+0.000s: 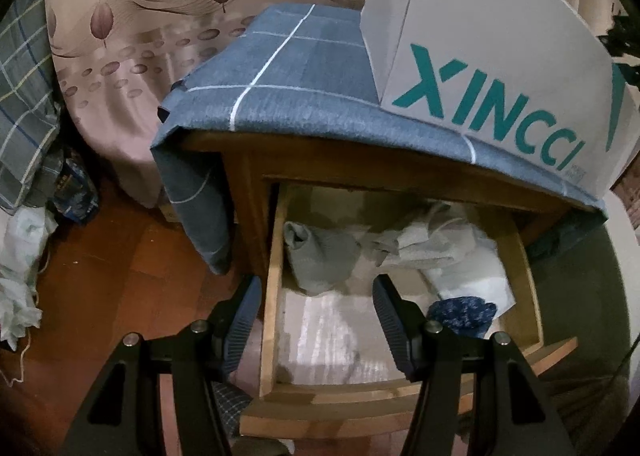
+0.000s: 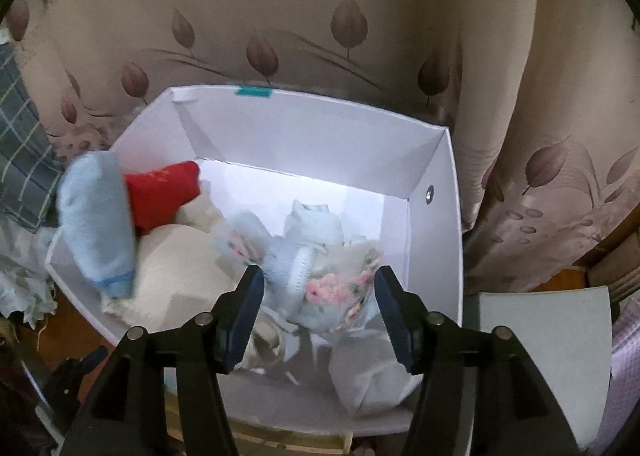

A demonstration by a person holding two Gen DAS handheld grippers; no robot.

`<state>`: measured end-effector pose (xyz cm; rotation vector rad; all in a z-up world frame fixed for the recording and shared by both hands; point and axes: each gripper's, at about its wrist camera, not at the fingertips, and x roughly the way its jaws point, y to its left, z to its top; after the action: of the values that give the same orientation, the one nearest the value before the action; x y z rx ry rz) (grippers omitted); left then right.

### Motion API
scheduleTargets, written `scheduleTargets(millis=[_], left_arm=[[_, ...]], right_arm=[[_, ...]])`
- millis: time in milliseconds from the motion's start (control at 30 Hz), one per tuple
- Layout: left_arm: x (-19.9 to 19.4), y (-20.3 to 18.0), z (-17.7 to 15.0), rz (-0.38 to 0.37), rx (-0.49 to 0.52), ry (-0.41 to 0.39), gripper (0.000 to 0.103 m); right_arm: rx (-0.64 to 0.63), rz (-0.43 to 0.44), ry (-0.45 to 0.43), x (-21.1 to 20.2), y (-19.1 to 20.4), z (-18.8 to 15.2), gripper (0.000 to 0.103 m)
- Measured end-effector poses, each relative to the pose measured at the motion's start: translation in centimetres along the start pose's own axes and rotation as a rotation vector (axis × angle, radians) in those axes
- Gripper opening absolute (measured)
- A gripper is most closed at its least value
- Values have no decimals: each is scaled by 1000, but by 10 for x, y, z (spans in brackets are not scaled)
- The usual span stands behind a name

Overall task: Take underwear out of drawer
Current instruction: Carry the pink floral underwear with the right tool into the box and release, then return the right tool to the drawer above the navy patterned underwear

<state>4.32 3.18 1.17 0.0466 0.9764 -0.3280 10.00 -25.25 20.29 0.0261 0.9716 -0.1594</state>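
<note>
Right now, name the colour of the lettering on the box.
Teal lettering on a white box, left wrist view.

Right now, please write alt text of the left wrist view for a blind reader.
The open left gripper hovers over an open wooden drawer holding a grey garment, white cloths and a dark blue patterned piece. Above, a white XINCCI box stands on the blue checked cloth.

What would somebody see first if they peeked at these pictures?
Probably the big white box with teal letters, standing on the blue checked cloth over the wooden nightstand. Below it, the drawer is pulled open, with grey and white clothes inside. From the right wrist, a red sock stands out at the box's left side.
</note>
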Motion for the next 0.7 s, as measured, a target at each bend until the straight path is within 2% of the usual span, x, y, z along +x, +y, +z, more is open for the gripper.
scheduleTargets(millis=[67, 167, 267, 333, 533, 700], left_arm=[[-1, 1, 0, -2, -6, -2, 59], [1, 2, 0, 3, -14, 12, 59], [2, 4, 0, -7, -27, 17, 60], [0, 5, -1, -2, -29, 12, 60], [1, 9, -1, -4, -49, 20, 60], [-1, 10, -1, 0, -50, 14, 60]], right_arm=[[-13, 28, -17, -17, 4, -6, 57], [-38, 11, -34, -33, 8, -13, 65], [-66, 3, -35, -41, 13, -18, 65], [-73, 43, -27, -49, 17, -27, 65], [-139, 86, 1, -70, 34, -78, 65], [-179, 113, 88, -55, 46, -120, 65]])
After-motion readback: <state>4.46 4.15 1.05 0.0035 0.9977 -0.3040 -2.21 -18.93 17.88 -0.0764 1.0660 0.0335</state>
